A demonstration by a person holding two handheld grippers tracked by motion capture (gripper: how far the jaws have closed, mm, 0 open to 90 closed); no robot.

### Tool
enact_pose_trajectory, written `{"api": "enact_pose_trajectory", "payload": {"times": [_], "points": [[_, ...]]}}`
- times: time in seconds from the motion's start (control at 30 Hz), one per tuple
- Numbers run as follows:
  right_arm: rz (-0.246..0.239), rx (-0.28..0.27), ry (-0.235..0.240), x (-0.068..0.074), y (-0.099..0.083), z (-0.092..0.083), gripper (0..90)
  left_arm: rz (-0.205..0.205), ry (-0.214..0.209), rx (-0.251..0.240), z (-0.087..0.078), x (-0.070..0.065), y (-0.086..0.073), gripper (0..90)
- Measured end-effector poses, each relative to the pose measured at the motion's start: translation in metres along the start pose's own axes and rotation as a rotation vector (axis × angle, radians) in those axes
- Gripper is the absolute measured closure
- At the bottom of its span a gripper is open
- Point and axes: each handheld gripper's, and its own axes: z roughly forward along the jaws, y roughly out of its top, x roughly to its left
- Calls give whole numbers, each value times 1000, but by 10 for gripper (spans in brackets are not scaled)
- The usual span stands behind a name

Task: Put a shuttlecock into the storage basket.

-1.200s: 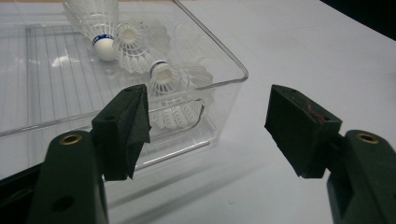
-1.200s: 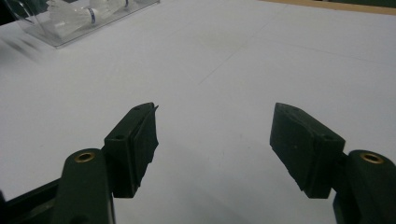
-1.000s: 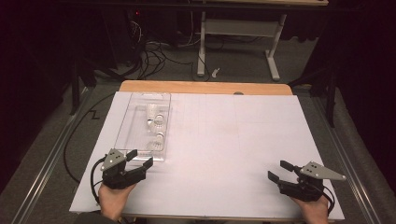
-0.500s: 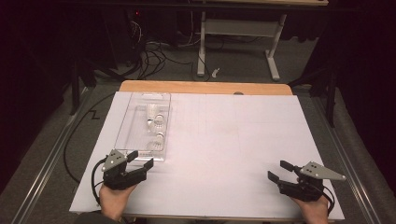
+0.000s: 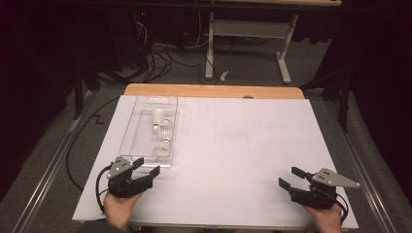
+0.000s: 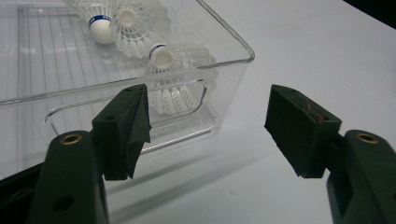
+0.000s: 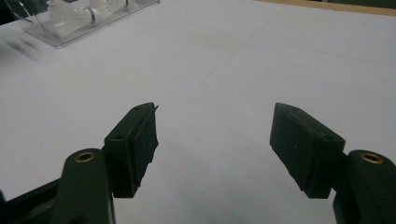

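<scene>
The left tongs (image 5: 146, 166) sit low at the near left of the bench (image 5: 233, 145), held from below by a hand (image 5: 116, 208) with the forearm coming in from the near edge, jaws spread wide and empty, aimed at the near end wall of the clear tray (image 5: 141, 145) just ahead of them. In that tray lie white shuttlecocks (image 6: 159, 56), bunched together. Far to the right, the right tongs (image 5: 290, 177) rest near the front edge in the other hand (image 5: 328, 218), jaws likewise wide apart, holding nothing, pointing across bare white surface.
</scene>
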Motion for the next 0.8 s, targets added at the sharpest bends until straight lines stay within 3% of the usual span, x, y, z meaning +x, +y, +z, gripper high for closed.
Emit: {"api": "enact_pose_trajectory", "payload": {"times": [0.8], "points": [[-1, -1, -1, -1, 0, 0, 323, -4, -3, -11, -1, -1, -1, 321]]}}
